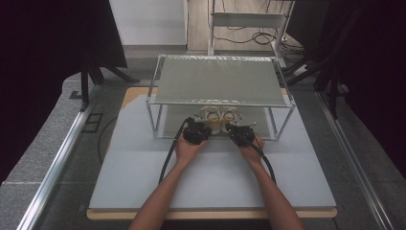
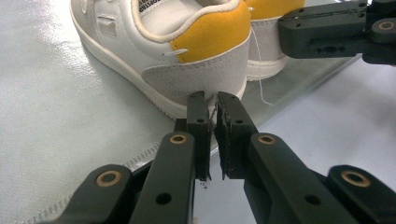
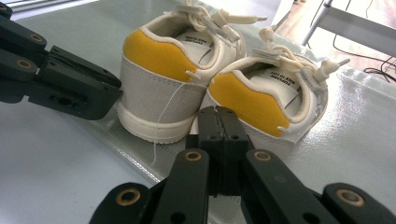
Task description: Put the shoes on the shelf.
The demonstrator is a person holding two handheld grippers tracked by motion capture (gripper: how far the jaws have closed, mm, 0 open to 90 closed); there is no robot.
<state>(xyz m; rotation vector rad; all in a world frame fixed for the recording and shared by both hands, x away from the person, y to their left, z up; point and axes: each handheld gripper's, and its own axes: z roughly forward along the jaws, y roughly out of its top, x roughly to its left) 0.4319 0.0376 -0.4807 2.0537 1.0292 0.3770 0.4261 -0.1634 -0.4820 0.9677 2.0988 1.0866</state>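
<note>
High view: a metal-framed shelf rack (image 1: 220, 79) stands on a pale board on the table (image 1: 210, 177), and 2 small white sneakers with yellow heel patches sit side by side on the rack's lower level, heels toward the person. Both forearms come in from the bottom; the left gripper (image 1: 196, 130) and right gripper (image 1: 241, 132) are at the rack's front edge, just in front of the shoes — one per shoe.

Left gripper view: the left gripper (image 2: 212, 109) has its jaws nearly together, only a thin slit between them, tips right at the grey heel panel of the left shoe (image 2: 187, 51). Looks like touching the sole edge, nothing pinched as far as I can tell. The other gripper's black body sits at upper right, by the second shoe's heel. A loose white thread hangs between the 2 heels.

Right gripper view: the right gripper (image 3: 217, 122) has its jaws pressed fully together with nothing between, tips just before the heel of the right shoe (image 3: 273, 91) — contact unclear. The left shoe (image 3: 173, 79) is beside it, heels near each other, laces knotted on top.
</note>
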